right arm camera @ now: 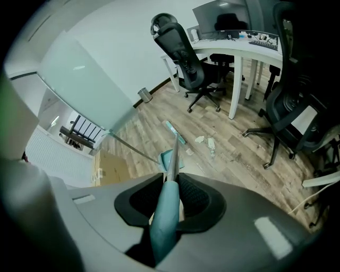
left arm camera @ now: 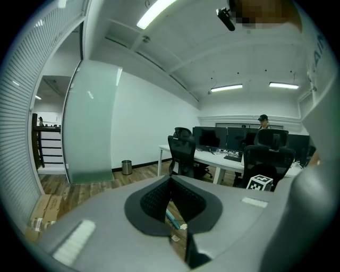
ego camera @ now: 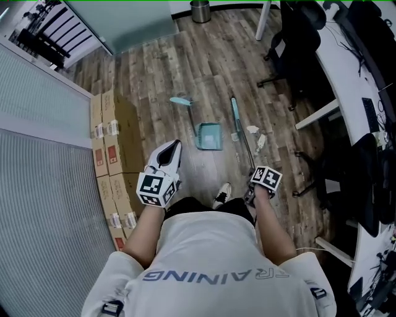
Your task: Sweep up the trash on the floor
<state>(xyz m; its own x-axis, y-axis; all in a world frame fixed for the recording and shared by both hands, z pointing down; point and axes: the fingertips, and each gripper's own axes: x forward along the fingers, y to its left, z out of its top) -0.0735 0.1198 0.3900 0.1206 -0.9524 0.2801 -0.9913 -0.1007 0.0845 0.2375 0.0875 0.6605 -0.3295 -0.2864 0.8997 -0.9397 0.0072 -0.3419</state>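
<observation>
A teal dustpan lies on the wood floor, its long handle reaching away to a teal grip. To its right lies the teal broom head, and white paper scraps lie just right of that. My right gripper is shut on the broom's teal handle. The shaft runs from it down to the broom head near the scraps. My left gripper is shut on nothing and points towards the dustpan from short of it. Its jaws meet with only floor behind them.
Cardboard boxes line the ribbed wall on the left. Black office chairs and a white desk stand on the right. A metal bin stands at the far wall by a glass partition. A shoe shows below the dustpan.
</observation>
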